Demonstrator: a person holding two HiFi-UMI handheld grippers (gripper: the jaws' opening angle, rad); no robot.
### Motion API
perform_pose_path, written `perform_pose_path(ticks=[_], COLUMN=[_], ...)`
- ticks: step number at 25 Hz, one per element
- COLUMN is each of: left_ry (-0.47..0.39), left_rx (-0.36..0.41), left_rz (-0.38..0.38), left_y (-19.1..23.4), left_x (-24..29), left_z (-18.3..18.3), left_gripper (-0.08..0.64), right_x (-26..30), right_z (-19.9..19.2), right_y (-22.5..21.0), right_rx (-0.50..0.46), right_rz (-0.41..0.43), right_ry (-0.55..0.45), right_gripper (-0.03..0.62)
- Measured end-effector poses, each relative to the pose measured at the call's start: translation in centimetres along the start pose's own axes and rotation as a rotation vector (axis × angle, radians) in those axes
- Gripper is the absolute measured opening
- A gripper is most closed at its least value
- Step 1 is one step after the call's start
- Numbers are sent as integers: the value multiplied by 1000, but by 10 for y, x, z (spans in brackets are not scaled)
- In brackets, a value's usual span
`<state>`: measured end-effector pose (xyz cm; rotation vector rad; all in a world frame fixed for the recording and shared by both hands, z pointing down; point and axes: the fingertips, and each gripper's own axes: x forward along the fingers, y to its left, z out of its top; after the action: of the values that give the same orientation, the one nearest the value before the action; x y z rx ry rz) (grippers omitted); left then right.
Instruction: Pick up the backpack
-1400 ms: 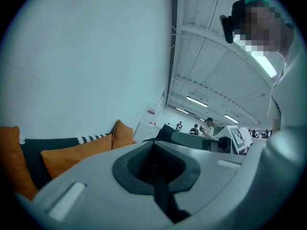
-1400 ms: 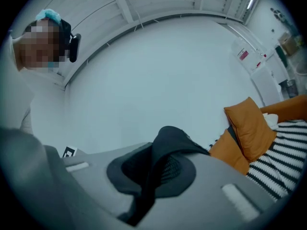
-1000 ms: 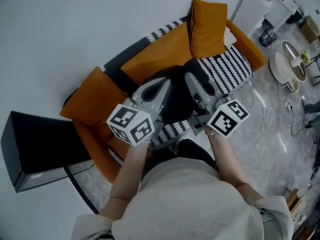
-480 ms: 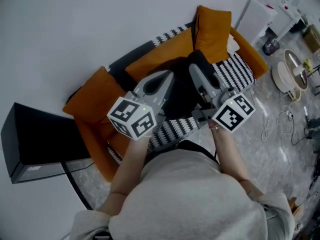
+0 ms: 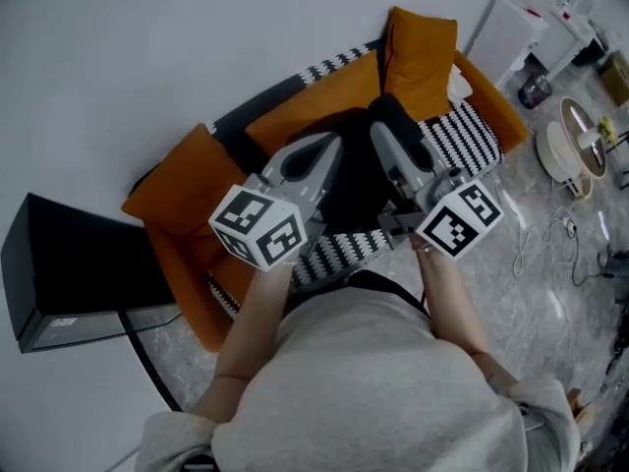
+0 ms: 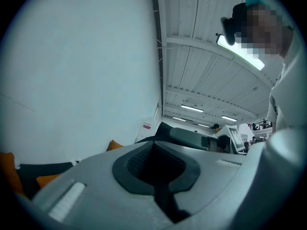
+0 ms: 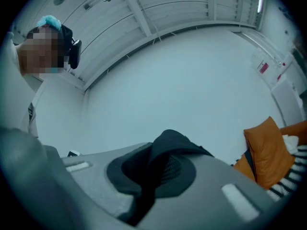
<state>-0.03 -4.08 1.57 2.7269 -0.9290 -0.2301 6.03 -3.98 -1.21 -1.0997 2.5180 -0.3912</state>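
Note:
The black backpack (image 5: 356, 180) hangs over the orange sofa (image 5: 187, 200), between my two grippers. My left gripper (image 5: 330, 151) comes in from the left, its jaws closed with dark fabric in the slit (image 6: 156, 150). My right gripper (image 5: 381, 134) comes in from the right. In the right gripper view a fold of the backpack's black fabric (image 7: 172, 143) sticks up out of the shut right gripper (image 7: 160, 157). Most of the bag's body is hidden below the two grey gripper bodies.
An orange cushion (image 5: 423, 47) stands at the sofa's far end beside a black-and-white striped throw (image 5: 457, 141). A black box (image 5: 74, 273) sits left of the sofa. Cables (image 5: 550, 234) and a round white appliance (image 5: 565, 141) lie on the marble floor at right.
Both grippers have risen a little together, and the backpack has come up with them off the sofa seat.

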Motion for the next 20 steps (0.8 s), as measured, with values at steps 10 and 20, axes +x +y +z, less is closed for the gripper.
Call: perform_pose_path(ticks=[10, 20], left_ry=[2, 0], left_rx=[-14, -23], left_rz=[6, 8], left_y=[-5, -10], left_x=[-5, -6], left_z=[-6, -9], left_gripper=[6, 6], right_x=[-5, -8], right_z=[-4, -7], right_y=[8, 7], right_rx=[-13, -9], right_rz=[24, 13], right_ry=[22, 29], right_gripper=[9, 9])
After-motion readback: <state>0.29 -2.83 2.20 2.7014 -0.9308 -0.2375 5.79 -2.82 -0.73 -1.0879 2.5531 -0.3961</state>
